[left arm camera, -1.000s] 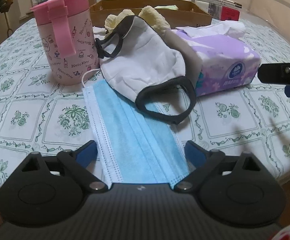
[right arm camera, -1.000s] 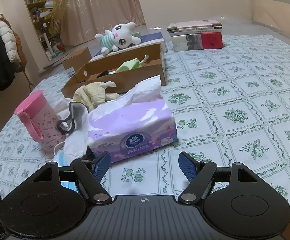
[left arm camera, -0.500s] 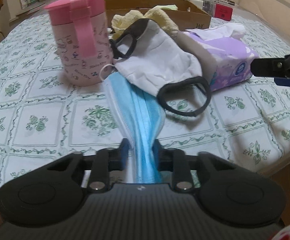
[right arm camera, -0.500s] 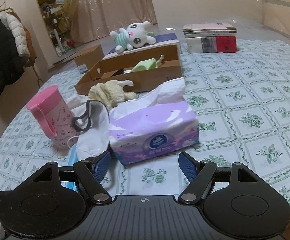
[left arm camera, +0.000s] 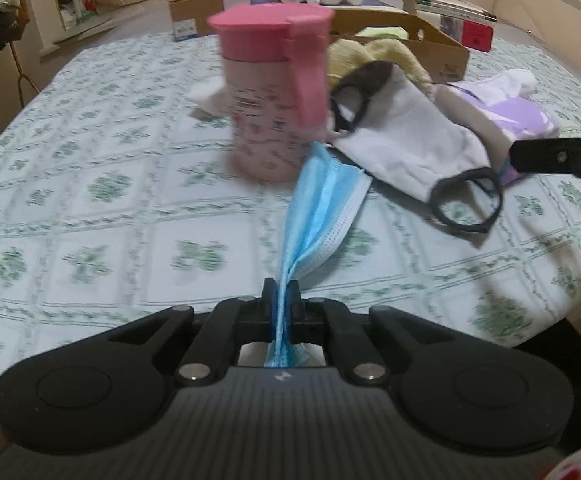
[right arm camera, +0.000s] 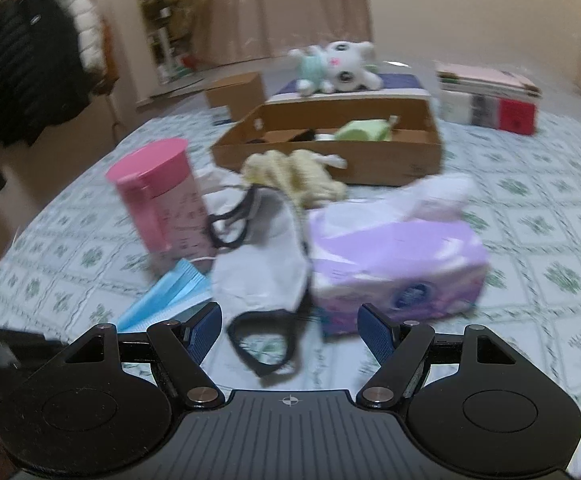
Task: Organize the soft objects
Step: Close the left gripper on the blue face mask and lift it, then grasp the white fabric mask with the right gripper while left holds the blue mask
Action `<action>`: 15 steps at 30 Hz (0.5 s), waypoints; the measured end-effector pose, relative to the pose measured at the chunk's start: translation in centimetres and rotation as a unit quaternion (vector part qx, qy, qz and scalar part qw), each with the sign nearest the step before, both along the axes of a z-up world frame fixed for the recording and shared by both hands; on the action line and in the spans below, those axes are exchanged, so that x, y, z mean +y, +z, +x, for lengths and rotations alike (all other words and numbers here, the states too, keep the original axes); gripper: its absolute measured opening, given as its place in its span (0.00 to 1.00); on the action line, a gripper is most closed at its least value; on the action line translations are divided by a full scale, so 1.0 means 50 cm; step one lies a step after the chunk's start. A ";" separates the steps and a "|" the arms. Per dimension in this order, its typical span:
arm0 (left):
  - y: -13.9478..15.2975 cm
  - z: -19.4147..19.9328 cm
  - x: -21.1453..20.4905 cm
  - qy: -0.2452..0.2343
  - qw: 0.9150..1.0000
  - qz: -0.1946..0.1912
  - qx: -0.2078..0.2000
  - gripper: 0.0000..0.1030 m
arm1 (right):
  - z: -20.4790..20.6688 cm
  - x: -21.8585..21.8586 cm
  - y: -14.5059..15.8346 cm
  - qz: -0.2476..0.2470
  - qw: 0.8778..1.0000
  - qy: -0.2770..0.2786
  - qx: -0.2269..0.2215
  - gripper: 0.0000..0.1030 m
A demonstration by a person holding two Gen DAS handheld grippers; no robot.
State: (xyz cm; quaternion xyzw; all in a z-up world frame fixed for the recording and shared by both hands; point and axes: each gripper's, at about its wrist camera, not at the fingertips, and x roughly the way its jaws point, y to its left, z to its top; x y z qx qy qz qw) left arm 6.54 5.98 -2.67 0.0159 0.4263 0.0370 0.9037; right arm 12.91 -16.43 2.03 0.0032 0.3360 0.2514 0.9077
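Your left gripper [left arm camera: 281, 300] has just closed and now pinches the blue surgical mask [left arm camera: 318, 208], bunching its near end into a narrow pleated strip. From the jaws it fans out toward 12 o'clock, its far end by the pink cup [left arm camera: 274, 96]. At 2 o'clock lies the white cloth mask [left arm camera: 406, 140] with black ear loops, against the purple tissue pack [right arm camera: 394, 256]. Your right gripper [right arm camera: 290, 332] stands wide, holding nothing.
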 end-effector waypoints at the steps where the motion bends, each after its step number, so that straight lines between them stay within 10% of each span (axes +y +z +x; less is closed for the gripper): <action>1: 0.002 -0.002 0.010 0.001 1.000 0.001 -0.002 0.03 | 0.001 0.017 -0.002 -0.009 1.000 0.011 -0.006 0.72; 9: -0.005 -0.007 0.060 0.002 0.999 -0.033 -0.010 0.03 | 0.034 0.156 -0.049 -0.131 0.984 0.100 -0.064 0.71; 15: -0.014 -0.004 0.077 -0.007 0.998 -0.057 -0.011 0.03 | 0.061 0.220 -0.100 -0.198 0.967 0.141 -0.072 0.52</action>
